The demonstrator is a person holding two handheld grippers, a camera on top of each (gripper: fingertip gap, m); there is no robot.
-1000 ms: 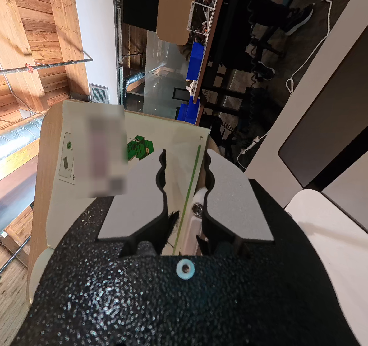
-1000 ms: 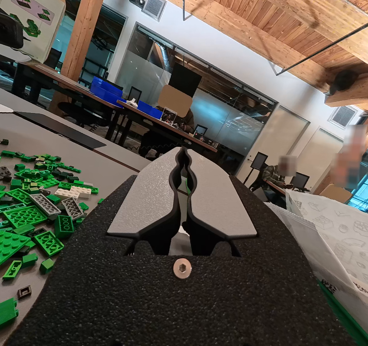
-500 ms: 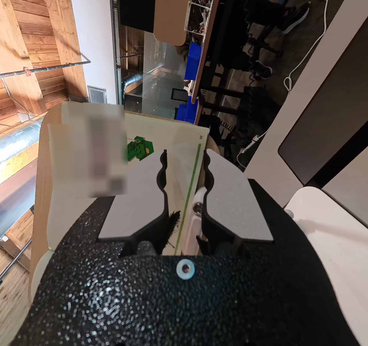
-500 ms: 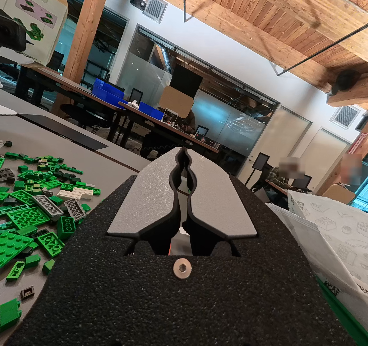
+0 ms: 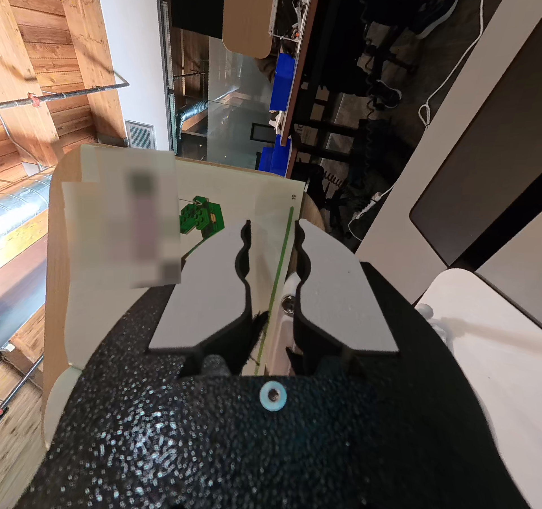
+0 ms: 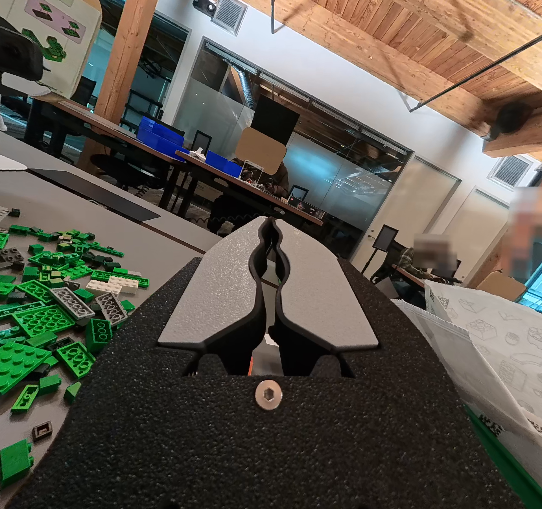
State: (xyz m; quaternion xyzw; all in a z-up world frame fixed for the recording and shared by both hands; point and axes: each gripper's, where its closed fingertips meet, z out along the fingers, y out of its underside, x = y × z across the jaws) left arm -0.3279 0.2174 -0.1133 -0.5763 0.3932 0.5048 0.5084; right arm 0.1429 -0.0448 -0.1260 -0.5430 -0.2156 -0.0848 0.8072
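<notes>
The left tongs [image 5: 271,225] stand open, a clear gap between the two grey fingers [image 5: 211,289], and nothing sits between them. Right behind that gap is a pale instruction page printed with green brick drawings [image 5: 234,201], propped on a rounded wooden board [image 5: 55,260]; a thin green line on the page runs straight through the opening. Whether the fingertips actually touch the paper is hard to tell from this angle. A white fitting with a metal screw [image 5: 289,302] peeks out just inside the right-hand finger.

Over to the right tongs [image 6: 271,226]: closed down, the wavy inner edges nearly meeting, only slivers of light between them, and they grip nothing. They hover above the grey bench [image 6: 164,248], pointing out across the room. To their left, a scattered pile of green, grey and white plastic building bricks [image 6: 50,298] lies on the bench, near the black housing but not touched by the fingers. To their right, a crinkled white paper bag printed with brick outlines [image 6: 475,345] rises beside the housing. Far up at the left edge, the same propped instruction page [image 6: 55,25] shows, with the dark body of the other tongs [image 6: 17,55] in front of it.
</notes>
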